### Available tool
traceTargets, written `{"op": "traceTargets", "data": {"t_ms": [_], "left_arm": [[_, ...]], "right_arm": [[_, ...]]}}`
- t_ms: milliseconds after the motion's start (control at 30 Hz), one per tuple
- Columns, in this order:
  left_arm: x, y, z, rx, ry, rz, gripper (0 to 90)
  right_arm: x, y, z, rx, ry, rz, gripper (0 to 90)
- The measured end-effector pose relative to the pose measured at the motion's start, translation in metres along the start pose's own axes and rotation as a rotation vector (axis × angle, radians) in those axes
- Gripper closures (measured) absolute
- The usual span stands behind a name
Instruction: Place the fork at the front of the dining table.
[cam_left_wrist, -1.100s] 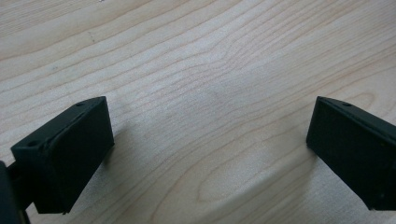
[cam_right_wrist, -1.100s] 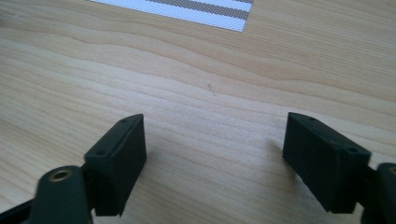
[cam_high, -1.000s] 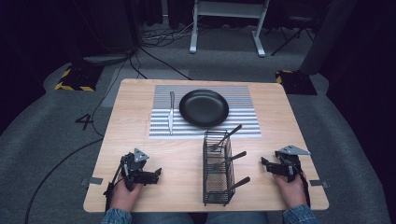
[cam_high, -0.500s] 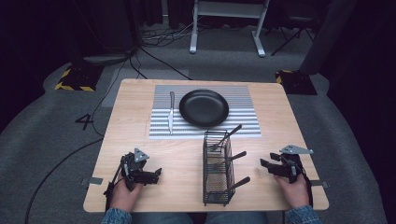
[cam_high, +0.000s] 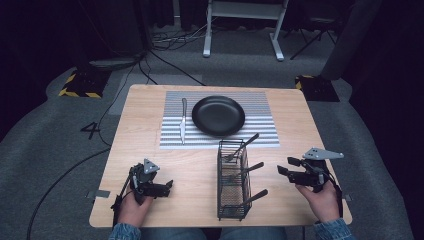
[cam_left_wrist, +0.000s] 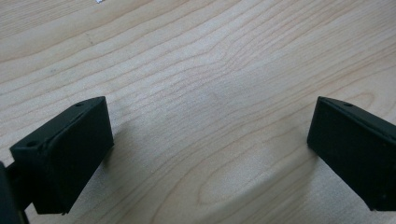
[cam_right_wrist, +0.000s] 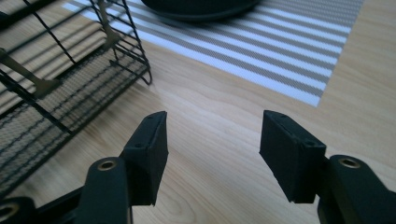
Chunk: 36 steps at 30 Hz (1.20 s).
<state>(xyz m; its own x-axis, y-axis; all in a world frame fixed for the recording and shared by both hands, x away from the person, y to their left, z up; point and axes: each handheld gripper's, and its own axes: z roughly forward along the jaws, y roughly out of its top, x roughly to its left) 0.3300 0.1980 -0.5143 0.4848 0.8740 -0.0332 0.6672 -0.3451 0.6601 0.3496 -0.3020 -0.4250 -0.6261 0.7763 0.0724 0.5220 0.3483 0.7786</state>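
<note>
We note right tongs (cam_high: 285, 166) raised at the desk's (cam_high: 150, 105) four o'clock, just narrowed, empty; left tongs (cam_high: 169, 186) rest wide at seven o'clock.

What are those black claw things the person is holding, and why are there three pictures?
Those are grabbers: a person squeezes one in each hand. The big picture looks down from above. The left grabber rests on the wooden table, and the right grabber hovers beside a wire basket with cutlery in it. Farther back, a striped mat holds a black plate and a knife. The other two pictures come from tiny cameras riding on the grabbers, looking along their jaws. Both grabbers are open and hold nothing.
</note>
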Motion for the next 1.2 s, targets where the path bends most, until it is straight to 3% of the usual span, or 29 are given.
{"op": "traceTargets", "data": {"t_ms": [267,367,700,1200], "left_arm": [[0.0,0.0,0.0,-0.001,0.0,-0.001,0.4],[0.0,0.0,0.0,-0.002,0.003,-0.001,0.4],[0.0,0.0,0.0,-0.002,0.003,-0.001,0.4],[0.0,0.0,0.0,-0.002,0.003,-0.001,0.4]], "right_arm": [[0.0,0.019,-0.001,-0.017,0.036,-0.021,42.9],[0.0,0.033,0.0,-0.046,0.051,-0.028,44.8],[0.01,0.059,0.009,-0.085,0.108,-0.066,45.1],[0.023,0.082,0.033,-0.066,0.198,-0.091,46.0]]}}
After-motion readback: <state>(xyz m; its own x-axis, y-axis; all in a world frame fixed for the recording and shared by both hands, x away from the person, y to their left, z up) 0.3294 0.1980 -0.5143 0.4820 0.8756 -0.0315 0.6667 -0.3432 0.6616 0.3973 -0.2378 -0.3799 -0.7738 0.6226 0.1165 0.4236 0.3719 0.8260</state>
